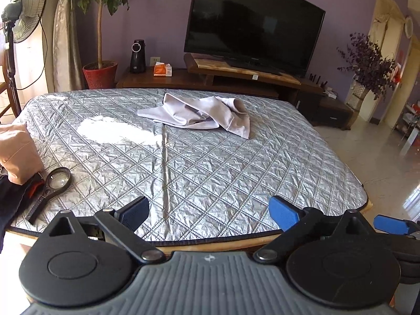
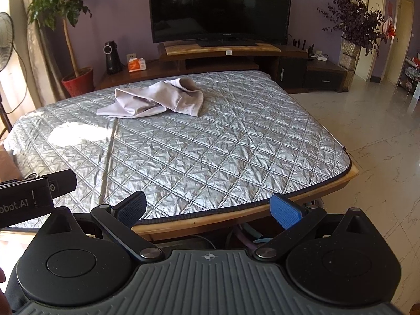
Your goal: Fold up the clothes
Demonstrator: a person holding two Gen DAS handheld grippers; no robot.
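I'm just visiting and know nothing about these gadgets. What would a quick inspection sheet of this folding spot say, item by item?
Surface: silver quilted cover over a wooden table, wrinkled, with a sun glare patch.
Job's things: one pale garment, crumpled, lying unfolded at the far side.
Clutter: magnifying glass and a peach cloth bundle at the near left edge.
Grippers: left gripper and right gripper both open, empty, at the near edge, far from the garment.
Cables: fan cord hanging by the curtain.
Surroundings: television, standing fan, potted plant, tissue box.
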